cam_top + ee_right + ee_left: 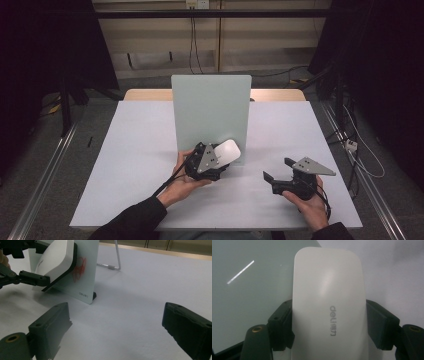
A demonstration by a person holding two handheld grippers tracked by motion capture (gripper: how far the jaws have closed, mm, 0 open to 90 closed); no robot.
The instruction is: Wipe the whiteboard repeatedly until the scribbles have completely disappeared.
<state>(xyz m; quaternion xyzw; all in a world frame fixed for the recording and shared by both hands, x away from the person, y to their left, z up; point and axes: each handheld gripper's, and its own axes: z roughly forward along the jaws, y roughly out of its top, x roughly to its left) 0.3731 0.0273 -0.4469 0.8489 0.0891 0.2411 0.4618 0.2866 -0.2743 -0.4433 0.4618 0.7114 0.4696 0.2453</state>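
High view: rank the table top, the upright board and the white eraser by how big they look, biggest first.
1. Table top, by far the largest.
2. Board, standing upright mid-table.
3. Eraser, the smallest, held in the left gripper against the board's lower edge.

No two look close in size.

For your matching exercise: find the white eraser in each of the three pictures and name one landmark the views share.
High view: white eraser at centre, in the left gripper, against the glass board.
Left gripper view: eraser at centre, between the jaws.
Right gripper view: eraser upper left, by red scribble.
Shared landmark: the glass board.
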